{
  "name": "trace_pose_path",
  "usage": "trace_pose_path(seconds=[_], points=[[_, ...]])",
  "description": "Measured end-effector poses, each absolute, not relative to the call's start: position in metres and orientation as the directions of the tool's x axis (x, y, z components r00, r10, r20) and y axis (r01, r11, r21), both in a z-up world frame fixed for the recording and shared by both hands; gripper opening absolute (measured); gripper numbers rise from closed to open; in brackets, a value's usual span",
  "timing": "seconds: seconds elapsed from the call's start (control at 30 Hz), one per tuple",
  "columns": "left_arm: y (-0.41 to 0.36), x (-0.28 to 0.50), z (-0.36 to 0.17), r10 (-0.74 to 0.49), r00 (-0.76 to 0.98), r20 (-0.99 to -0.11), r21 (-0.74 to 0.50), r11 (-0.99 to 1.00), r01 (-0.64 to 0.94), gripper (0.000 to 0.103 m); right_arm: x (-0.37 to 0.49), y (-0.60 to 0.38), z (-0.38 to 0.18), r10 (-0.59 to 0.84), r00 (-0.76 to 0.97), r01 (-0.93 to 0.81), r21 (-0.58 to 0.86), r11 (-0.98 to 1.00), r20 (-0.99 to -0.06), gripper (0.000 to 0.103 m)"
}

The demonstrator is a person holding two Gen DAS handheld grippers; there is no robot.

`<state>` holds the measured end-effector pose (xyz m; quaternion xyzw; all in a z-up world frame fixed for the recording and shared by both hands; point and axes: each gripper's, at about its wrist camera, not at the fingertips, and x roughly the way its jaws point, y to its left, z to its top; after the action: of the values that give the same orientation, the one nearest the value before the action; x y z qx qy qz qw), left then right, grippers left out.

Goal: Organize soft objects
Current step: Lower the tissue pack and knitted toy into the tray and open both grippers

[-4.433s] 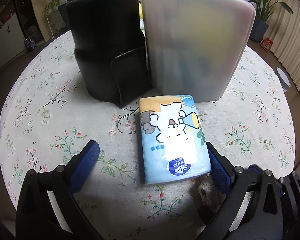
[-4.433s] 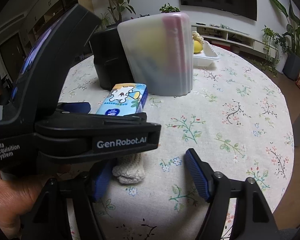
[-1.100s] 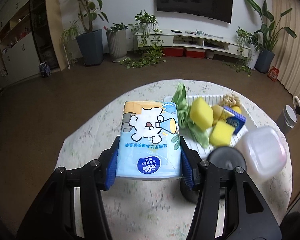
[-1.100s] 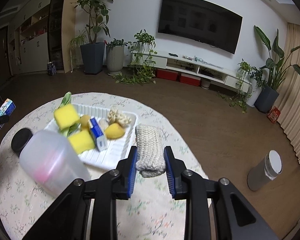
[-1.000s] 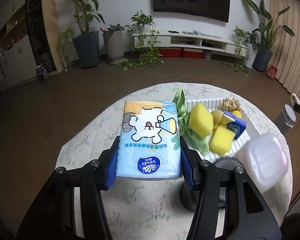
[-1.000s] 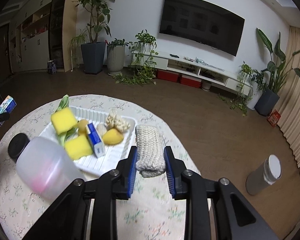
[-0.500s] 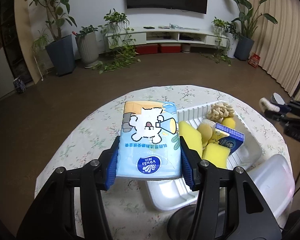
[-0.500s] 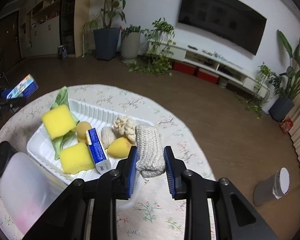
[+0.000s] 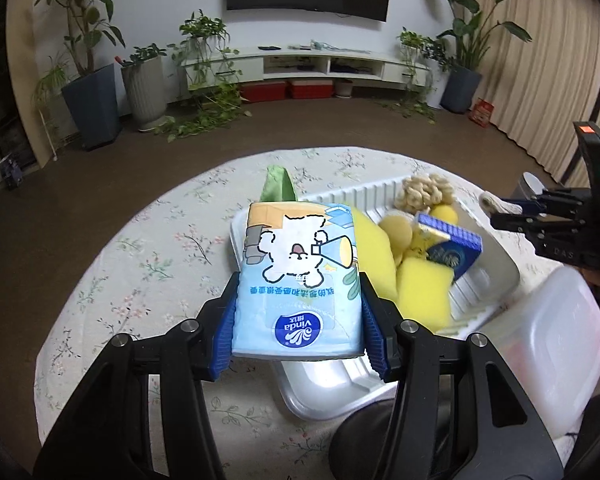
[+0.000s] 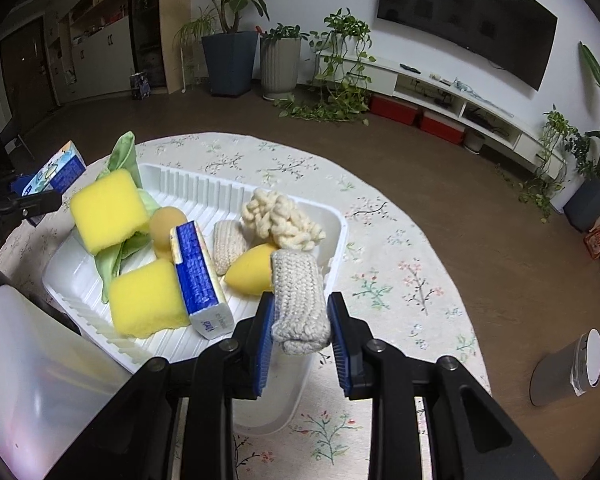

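My left gripper (image 9: 298, 340) is shut on a light blue tissue pack (image 9: 298, 276) with a cartoon bear, held in the air over the near left end of the white ribbed tray (image 9: 496, 272). My right gripper (image 10: 300, 334) is shut on a beige knitted roll (image 10: 298, 300), held over the tray's (image 10: 204, 192) right front corner. The tray holds yellow sponges (image 10: 108, 210), a blue tissue box (image 10: 198, 276), a green cloth (image 10: 122, 160), a cream yarn bundle (image 10: 280, 216), another knitted roll (image 10: 228, 246) and yellow soft balls (image 10: 250, 274). The left gripper and its pack show at far left of the right wrist view (image 10: 56, 172).
The tray rests on a round table with a floral cloth (image 10: 384, 260). A translucent plastic container (image 9: 564, 344) and a black container (image 9: 384, 432) stand near the tray's front. The right gripper's body (image 9: 564, 224) hangs beyond the tray. A grey bin (image 10: 566, 368) stands on the floor.
Both grippers picked their objects off the table, rose, and have moved in over the tray. In the last half second the tray has come closer under each.
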<state>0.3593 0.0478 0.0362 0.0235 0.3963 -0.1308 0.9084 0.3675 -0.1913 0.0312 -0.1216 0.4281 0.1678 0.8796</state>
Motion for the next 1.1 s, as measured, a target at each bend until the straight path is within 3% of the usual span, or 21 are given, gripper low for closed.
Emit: trace_pose_path(seconds=[0.77,1.1], points=[[0.060,0.386,0.002,-0.415,0.489,-0.767,-0.253,0.896,0.364,0.050,0.383,-0.191,0.003,0.200,0.518,-0.420,-0.043,0.906,-0.832,0.029],[0.048,0.395,-0.008,-0.397,0.449,-0.800,-0.221,0.892,0.394,0.051,0.382,-0.177,0.001,0.204,0.507,-0.456,-0.060,0.888,-0.838,0.029]])
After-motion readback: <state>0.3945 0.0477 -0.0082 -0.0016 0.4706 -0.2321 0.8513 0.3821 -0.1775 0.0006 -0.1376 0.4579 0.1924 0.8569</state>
